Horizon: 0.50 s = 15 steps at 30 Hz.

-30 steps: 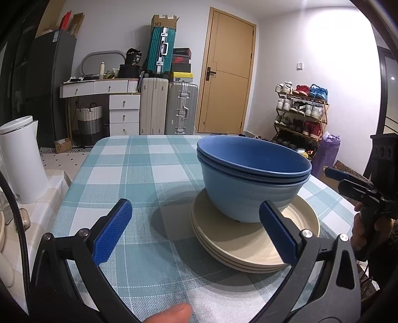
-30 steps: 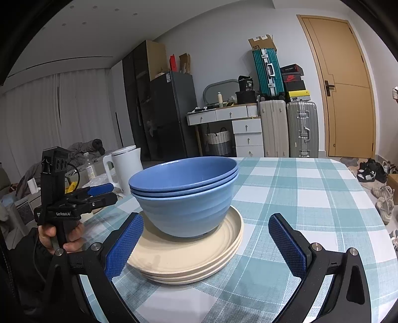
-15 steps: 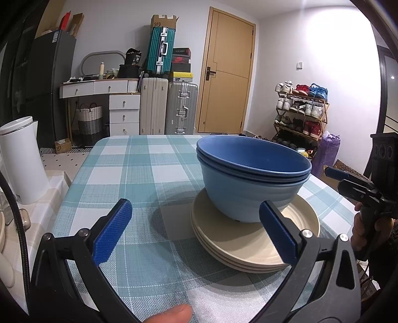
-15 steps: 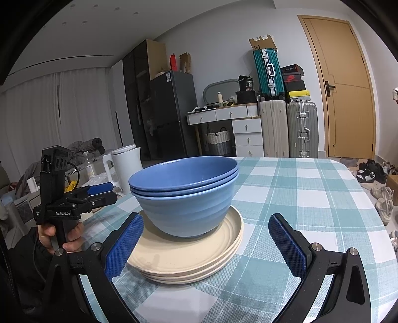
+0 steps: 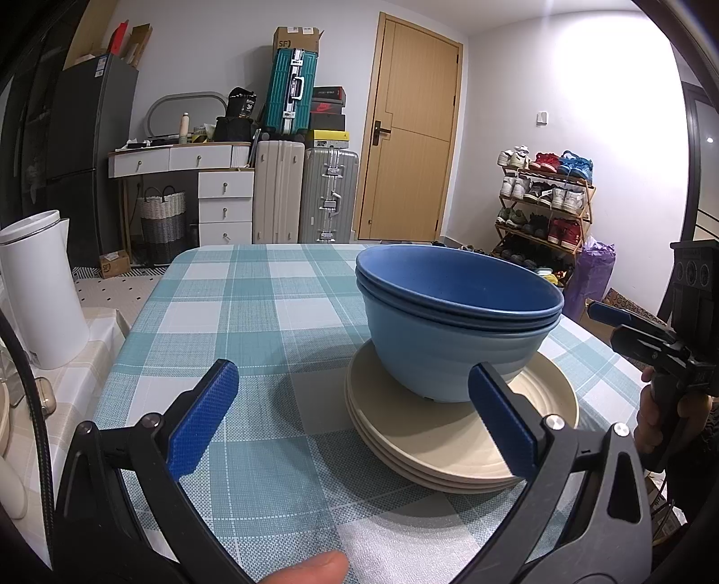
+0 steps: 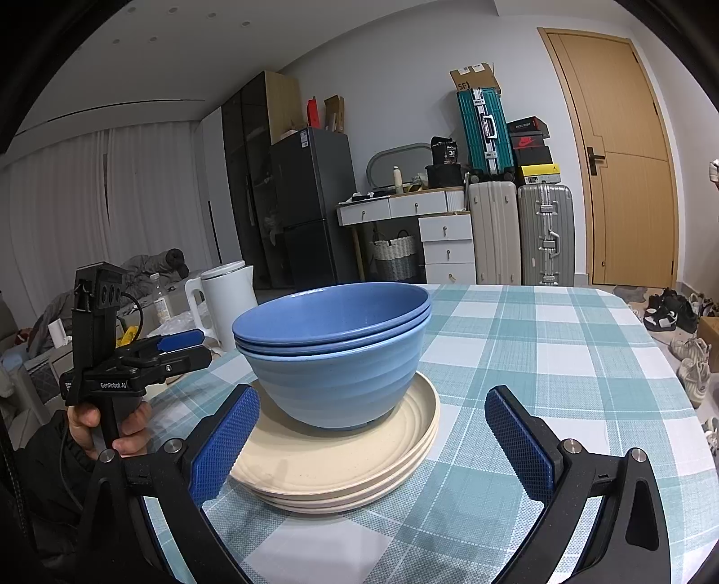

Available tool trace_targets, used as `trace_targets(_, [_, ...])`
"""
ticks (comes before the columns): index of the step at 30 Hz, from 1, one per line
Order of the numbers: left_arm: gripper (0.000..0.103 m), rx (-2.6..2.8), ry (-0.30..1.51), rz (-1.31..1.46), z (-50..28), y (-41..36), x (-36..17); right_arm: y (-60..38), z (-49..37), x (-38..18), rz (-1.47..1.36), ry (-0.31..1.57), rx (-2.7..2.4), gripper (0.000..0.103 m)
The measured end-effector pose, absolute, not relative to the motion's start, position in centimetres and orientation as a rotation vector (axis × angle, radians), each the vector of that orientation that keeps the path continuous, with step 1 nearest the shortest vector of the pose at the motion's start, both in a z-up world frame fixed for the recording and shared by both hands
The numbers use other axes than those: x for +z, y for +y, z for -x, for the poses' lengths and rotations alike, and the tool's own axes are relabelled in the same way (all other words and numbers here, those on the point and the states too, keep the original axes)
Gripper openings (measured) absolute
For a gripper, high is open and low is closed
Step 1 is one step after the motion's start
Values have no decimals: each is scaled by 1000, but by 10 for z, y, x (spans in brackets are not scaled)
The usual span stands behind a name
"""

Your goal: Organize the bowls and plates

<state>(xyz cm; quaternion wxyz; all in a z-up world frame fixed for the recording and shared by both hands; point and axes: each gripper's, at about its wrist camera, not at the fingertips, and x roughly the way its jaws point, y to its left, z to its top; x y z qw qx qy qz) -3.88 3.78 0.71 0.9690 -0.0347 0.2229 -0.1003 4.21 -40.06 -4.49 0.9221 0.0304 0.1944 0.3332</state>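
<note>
Resting on the checked desk: my three nested blue bowls, stacked atop cream plates. I see both grippers empty, fingers spread: left gripper short of the stack, right gripper flanking the plates. The right view alone reads "GenRobot.AI" on the left unit and "36" on a black bag; the left view alone shows a shoe rack. Both show "SF" on a carton.

A: Count of blue bowls?
B: Three, nested. Cream plates: three, stacked beneath.
A: Others?
B: One white kettle; two hand-held grippers.
</note>
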Motion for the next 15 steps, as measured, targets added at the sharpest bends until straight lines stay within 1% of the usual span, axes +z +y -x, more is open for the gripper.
trace_targets(15, [102, -202, 451, 71, 38, 38, 6, -401, -43, -45, -62, 400, 685, 102])
